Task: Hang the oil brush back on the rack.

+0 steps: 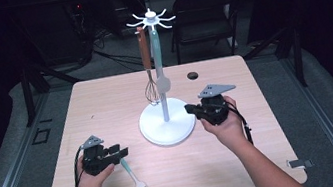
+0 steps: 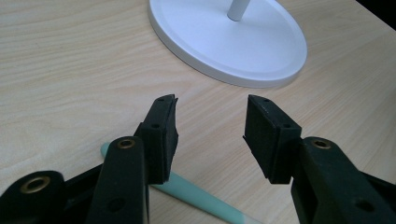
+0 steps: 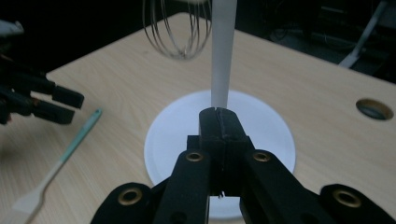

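Note:
A white utensil stand (image 1: 167, 124) with a round base and a hooked top stands mid-table. From its hooks hang a brown-handled wire whisk (image 1: 150, 78) and a mint-handled utensil (image 1: 160, 69). A mint-handled brush (image 1: 134, 177) lies flat near the front, bristles toward me. My left gripper (image 1: 117, 153) is open just over the brush's handle end; in the left gripper view the handle (image 2: 205, 200) passes under the left jaw and my left gripper (image 2: 210, 135) holds nothing. My right gripper (image 1: 189, 109) is shut and empty at the base's right edge, pointing at the pole (image 3: 223, 56).
A round cable hole (image 1: 193, 75) sits at the table's back right. A dark chair (image 1: 207, 11) stands behind the table. The whisk wires (image 3: 180, 32) hang just left of the pole, above the base (image 3: 261, 126). The brush (image 3: 60, 161) lies left of the base.

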### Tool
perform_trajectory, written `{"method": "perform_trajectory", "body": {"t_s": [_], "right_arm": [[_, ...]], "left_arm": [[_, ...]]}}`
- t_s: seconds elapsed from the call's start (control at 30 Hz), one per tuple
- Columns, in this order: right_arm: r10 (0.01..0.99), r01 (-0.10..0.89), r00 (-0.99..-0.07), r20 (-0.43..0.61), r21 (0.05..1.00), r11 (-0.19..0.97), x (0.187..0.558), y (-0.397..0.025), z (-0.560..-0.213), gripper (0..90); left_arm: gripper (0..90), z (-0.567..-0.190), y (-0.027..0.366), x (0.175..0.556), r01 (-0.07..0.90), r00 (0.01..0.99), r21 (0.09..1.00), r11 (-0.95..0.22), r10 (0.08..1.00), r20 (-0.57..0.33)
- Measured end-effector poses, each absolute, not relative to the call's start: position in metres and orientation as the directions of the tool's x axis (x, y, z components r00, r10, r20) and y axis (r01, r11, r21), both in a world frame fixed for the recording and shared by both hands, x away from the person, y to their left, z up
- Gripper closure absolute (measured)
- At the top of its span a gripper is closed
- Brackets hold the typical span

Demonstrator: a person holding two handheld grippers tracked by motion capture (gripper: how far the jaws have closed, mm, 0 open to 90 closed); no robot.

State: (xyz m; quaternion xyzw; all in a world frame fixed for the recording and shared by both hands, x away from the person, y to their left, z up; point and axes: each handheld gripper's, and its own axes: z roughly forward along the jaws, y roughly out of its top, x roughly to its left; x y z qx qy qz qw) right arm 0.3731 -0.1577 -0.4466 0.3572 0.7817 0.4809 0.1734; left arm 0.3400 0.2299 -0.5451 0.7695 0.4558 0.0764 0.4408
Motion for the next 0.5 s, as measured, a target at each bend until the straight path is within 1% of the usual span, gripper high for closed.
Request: {"method": "perform_trajectory", "body": {"t_s": [0.23,0.5], "right_arm": [[0.713,0.298,-0.700,0.038,0.923,0.243,0.378,-0.149,-0.403,90.0],[0.706,0.234,-0.706,0.059,0.960,0.153,0.380,-0.145,-0.371,90.0]], "left_arm": [[53.7,-0.544,0.232,0.340,0.638,0.571,0.746,-0.192,0.768,-0.290],[53.7,-0.545,0.232,0.341,0.635,0.570,0.749,-0.188,0.769,-0.289]]}}
